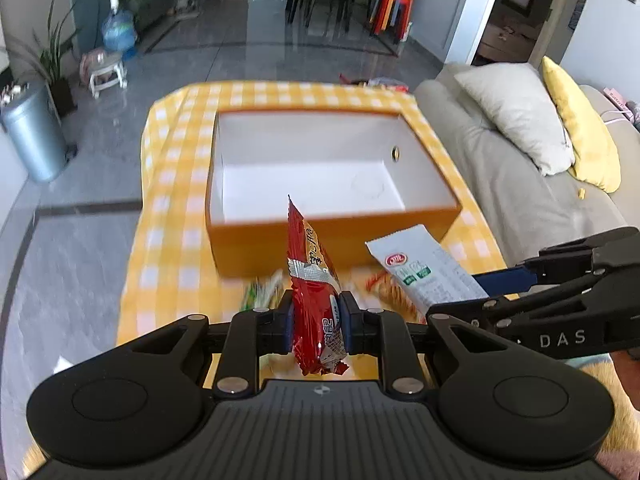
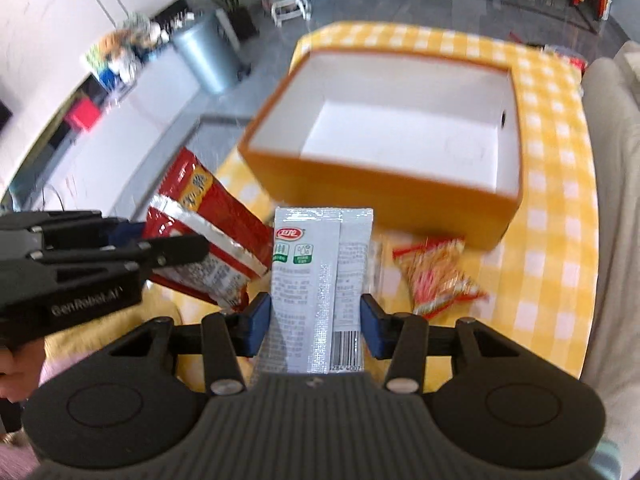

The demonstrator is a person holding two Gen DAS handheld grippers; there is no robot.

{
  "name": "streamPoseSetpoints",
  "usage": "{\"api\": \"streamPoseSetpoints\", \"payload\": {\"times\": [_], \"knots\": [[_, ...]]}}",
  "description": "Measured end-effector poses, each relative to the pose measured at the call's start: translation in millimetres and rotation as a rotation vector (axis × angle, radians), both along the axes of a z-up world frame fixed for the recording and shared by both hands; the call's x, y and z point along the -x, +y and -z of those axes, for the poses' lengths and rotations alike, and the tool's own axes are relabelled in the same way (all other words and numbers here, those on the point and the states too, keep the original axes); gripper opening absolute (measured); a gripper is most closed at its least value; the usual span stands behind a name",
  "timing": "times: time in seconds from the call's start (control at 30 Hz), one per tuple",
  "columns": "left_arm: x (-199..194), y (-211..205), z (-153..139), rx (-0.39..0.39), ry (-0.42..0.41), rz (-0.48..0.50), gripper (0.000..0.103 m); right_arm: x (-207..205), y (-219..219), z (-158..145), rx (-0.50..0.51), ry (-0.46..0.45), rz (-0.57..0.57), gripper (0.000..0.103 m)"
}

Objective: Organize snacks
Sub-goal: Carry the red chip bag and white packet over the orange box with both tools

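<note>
Crinkly red foil packet (image 1: 316, 304) clamped in left gripper (image 1: 316, 322), flat white sachet (image 2: 320, 280) in right gripper (image 2: 318, 320)

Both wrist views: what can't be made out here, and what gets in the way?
- Left wrist view: loose snacks before the orange box are motion-blurred; the red packet in the left gripper covers part of them.
- Right wrist view: the white packet's lower end is hidden behind the right gripper body.
- Right wrist view: striped snack print is too blurred to read.
- Both views: items beyond the box are cut off by the table's far edge.
</note>
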State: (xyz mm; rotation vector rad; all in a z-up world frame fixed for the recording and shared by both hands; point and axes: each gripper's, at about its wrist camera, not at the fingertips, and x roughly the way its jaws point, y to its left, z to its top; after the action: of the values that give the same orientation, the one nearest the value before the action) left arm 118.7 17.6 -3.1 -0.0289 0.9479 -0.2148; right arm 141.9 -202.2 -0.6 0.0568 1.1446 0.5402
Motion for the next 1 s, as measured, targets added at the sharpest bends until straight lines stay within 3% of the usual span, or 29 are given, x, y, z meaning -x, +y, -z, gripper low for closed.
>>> {"api": "streamPoseSetpoints", "payload": {"times": [0.33,0.53,0.77,1.0], "knots": [[-59.5,-8.6,-34.3,-0.057,-0.117,0.031,0.024,-56.1,-0.1,-35.8,-0.045,-0.117,0.036,0.046],[-108.4,-0.4,-40.9,0.027,-0.133,0.005,0.024,-117.0,6.2,-30.4,-0.069,-0.112,0.101,0.046],[-155.3,1.9,-5.9,-0.008,-0.021,-0.005,0.024,-167.9,11.8,14.7,-0.037,-0.090,0.205,0.046],[-179.1,2.6,39.4,-0.050,0.132,0.001,0.024,-192.7,28.9,74.5,0.030,-0.013,0.196,0.046]]}}
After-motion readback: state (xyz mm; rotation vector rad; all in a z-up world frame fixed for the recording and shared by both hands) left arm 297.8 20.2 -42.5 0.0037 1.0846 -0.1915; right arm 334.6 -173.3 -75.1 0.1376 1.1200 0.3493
